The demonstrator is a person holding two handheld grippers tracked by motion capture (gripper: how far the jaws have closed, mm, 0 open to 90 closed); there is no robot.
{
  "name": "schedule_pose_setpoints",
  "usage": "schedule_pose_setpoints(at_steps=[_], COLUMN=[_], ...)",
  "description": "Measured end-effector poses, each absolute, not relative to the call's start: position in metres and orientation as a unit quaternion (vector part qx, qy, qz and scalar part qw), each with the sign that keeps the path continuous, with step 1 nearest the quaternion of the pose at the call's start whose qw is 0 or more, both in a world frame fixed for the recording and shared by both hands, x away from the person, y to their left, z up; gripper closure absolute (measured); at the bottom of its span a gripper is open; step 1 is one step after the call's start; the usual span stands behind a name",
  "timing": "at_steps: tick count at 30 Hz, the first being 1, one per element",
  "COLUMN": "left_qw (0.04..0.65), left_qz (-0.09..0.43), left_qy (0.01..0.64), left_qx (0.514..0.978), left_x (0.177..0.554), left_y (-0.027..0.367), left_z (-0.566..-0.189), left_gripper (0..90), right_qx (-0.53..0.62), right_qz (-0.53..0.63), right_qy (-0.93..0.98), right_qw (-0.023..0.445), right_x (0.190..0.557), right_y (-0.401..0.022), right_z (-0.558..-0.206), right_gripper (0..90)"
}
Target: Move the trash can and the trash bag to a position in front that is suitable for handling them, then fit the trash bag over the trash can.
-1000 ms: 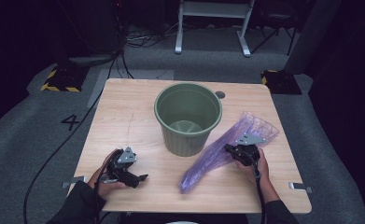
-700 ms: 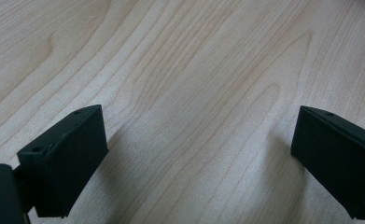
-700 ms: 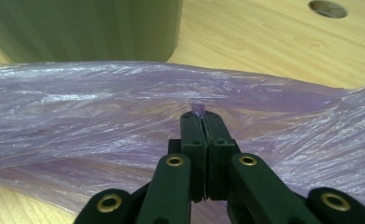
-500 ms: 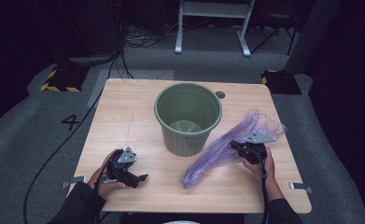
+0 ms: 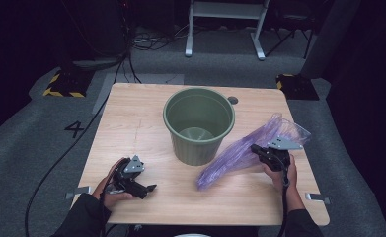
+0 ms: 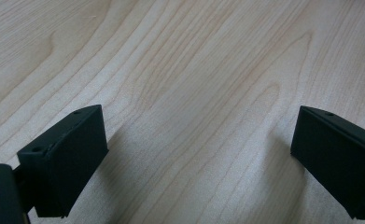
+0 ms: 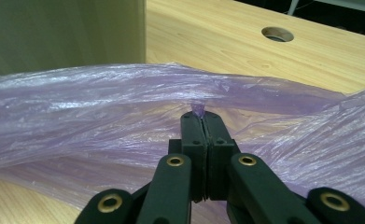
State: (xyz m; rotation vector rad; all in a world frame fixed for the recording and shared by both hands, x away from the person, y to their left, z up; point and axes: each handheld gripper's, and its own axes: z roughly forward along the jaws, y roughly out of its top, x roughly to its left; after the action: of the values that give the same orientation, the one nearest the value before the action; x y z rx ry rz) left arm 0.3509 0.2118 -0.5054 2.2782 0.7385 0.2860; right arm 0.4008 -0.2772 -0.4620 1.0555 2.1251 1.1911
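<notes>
**Bag pinched at its edge, bin waiting just beside it**

I have the right gripper (image 5: 257, 150) clamped tight on a fold of the purple plastic bag (image 5: 240, 153); in the right gripper view the jaws meet with only a tuft of film poking out between the tips (image 7: 199, 111). The bag lies just to the right of the green bin (image 5: 199, 123), one side close against the bin's wall, though I can't be sure from the high view whether it actually touches. Its long axis runs on a slant: the narrow end points toward my near edge of the table (image 5: 131, 123), below the bin's right side, and the wider, puffed end rises away to the bin's far right. My grip sits roughly mid-length on the outer edge, so the bin stands to the left of the gripper, across the bag.

The left gripper (image 5: 148, 187) rests low on the wood off the bin's near-left side, jaws spread wide with nothing but bare tabletop between them. It is well apart from the bag; the right hand is plainly the nearer one.

I judge the coming move turns on bringing the bag's mouth over the bin rim.
</notes>
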Motion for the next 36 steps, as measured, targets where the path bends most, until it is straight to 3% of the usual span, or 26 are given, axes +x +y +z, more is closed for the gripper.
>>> schedule_pose_setpoints(at_steps=[36], left_qw=[0.356], left_qz=[0.110], left_qy=[0.285], left_qx=[0.883], left_x=[0.351], left_y=[0.212], left_z=[-0.505], left_gripper=[3.3], right_qx=[0.369], right_qz=[0.473], right_qy=[0.753], right_qw=[0.270], right_x=[0.394], right_y=[-0.284], right_z=[-0.430], right_gripper=[89.7])
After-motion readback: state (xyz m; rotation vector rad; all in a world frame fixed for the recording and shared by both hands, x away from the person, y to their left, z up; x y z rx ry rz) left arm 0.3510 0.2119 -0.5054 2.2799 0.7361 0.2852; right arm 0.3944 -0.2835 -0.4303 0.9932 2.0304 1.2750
